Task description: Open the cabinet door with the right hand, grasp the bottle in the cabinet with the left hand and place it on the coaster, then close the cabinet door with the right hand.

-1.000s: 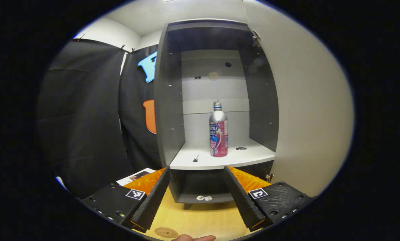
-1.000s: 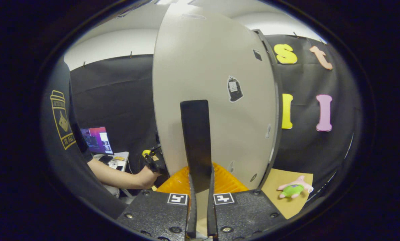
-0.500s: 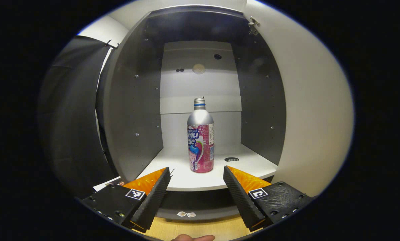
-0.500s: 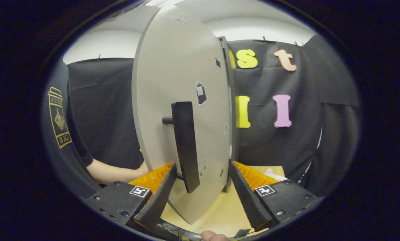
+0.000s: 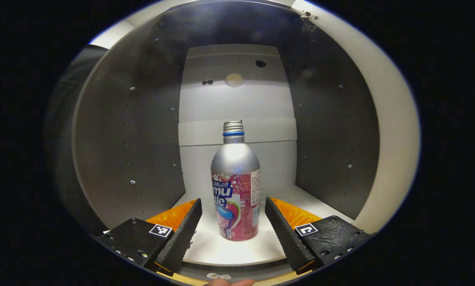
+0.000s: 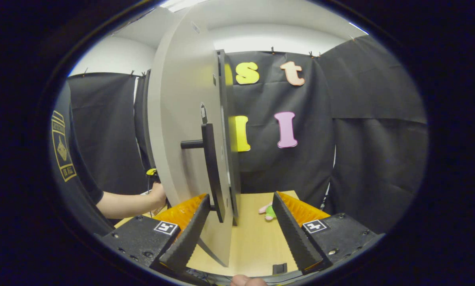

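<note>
Silver bottle (image 5: 235, 186) upright on cabinet shelf (image 5: 237, 248), not yet gripped.
Left gripper view: left gripper (image 5: 233, 226) jaws wide, straddling bottle w/o contact. Right gripper view: right gripper (image 6: 239, 226) jaws wide, holding nothing; door (image 6: 177, 139) open, handle (image 6: 210, 171) beside. Left: grasp, coaster, close.

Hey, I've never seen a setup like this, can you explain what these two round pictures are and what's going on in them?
A person holds a two-finger grasping tool in each hand, and each tool carries a fisheye camera looking out along its own fingers.

In the left gripper view, the left tool reaches into an open cabinet. A metal bottle stands upright on the white shelf, between the open fingers but not yet gripped.

In the right gripper view, the right tool is open and holds nothing. Ahead of it is the swung-open cabinet door with its black handle. Beyond it, a small plush toy lies on the wooden table, and the person's forearm shows at the left.
</note>
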A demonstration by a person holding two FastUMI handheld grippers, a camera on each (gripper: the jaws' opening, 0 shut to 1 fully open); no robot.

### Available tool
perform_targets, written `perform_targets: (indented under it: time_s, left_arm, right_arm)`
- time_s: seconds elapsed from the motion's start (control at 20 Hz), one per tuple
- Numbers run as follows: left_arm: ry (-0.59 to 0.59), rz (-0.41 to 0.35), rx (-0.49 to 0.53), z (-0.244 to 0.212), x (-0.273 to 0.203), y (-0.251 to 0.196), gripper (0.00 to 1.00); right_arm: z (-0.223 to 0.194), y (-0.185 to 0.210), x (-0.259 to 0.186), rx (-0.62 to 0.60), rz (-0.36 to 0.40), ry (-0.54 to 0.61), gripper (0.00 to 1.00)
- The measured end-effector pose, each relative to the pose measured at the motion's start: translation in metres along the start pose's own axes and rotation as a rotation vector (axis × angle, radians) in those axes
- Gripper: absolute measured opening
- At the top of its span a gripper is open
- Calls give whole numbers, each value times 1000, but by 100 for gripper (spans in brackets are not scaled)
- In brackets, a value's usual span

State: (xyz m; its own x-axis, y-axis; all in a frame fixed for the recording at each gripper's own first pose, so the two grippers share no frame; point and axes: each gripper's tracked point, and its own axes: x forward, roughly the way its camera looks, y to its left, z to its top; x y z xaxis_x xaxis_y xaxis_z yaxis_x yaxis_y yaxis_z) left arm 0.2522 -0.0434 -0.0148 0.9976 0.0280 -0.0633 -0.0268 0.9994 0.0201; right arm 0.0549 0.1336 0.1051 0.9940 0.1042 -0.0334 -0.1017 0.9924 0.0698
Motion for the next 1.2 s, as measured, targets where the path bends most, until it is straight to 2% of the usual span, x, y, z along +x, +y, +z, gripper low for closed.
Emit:
perform_targets:
  time_s: [0.05,0.1,0.15,0.2,0.25,0.3,0.35,0.4,0.45,0.5,0.55,0.6,0.65,0.7,0.75,0.8,0.9,0.95,1.0,1.05,1.1,1.15,1.2]
  left_arm:
    - [8,2,-4,-1,7,-2,96]
    - [9,4,3,-3,13,-1,96]
    - [15,5,9,-5,20,-2,96]
    - [28,1,6,-8,25,-5,89]
    - [50,1,-8,-14,30,-6,96]
    - [78,-13,-34,-19,31,-9,96]
    - [93,-20,-55,-16,28,-11,100]
    - [82,-22,-59,-16,33,-11,89]
    - [78,-33,-59,-15,27,-14,77]
    - [65,-48,-47,-12,26,-13,76]
    - [45,-47,-18,-8,22,-11,76]
    - [30,-51,7,-5,18,-11,74]
    - [17,-58,20,-3,12,-12,84]
    - [11,-70,20,-2,4,-14,73]
    - [17,-87,12,-3,-2,-15,84]
    - [34,-98,6,-7,-4,-11,74]
    - [31,-147,-16,-10,-30,-13,74]
    - [31,-150,-18,-11,-48,-7,82]
    - [20,-140,-10,-10,-70,5,72]
    - [11,-126,-7,-9,-87,17,72]
    - [2,-110,-7,-6,-106,28,82]
    - [-7,-83,-12,-5,-126,42,72]
    - [-17,-51,-17,-7,-144,55,72]
  right_arm:
    - [1,0,2,-11,-10,0,95]
    - [1,-3,1,-27,-32,3,99]
    - [2,-5,0,-26,-42,-2,99]
    - [0,-4,1,-13,-52,1,94]
    - [-1,-3,1,3,-56,3,99]
    - [0,-4,2,16,-58,3,99]
    - [2,-5,4,19,-65,0,94]
    - [3,-8,6,18,-78,-6,99]
    - [4,-8,6,17,-84,-6,94]
    - [4,-7,8,17,-81,-4,99]
    - [3,-8,8,20,-78,-3,99]
    - [4,-8,9,26,-79,-3,94]
    - [3,-8,9,31,-80,-1,94]
    - [3,-8,9,27,-82,1,94]
    - [4,-9,9,21,-85,0,99]
    - [4,-8,9,13,-86,0,99]
    - [4,-9,10,5,-76,8,99]
    - [4,-9,10,4,-71,15,94]
    - [4,-9,11,3,-61,18,94]
    - [4,-8,12,4,-44,19,94]
    - [4,-7,14,14,-21,24,99]
    - [2,-6,16,27,4,33,94]
    - [2,-6,17,33,29,37,99]
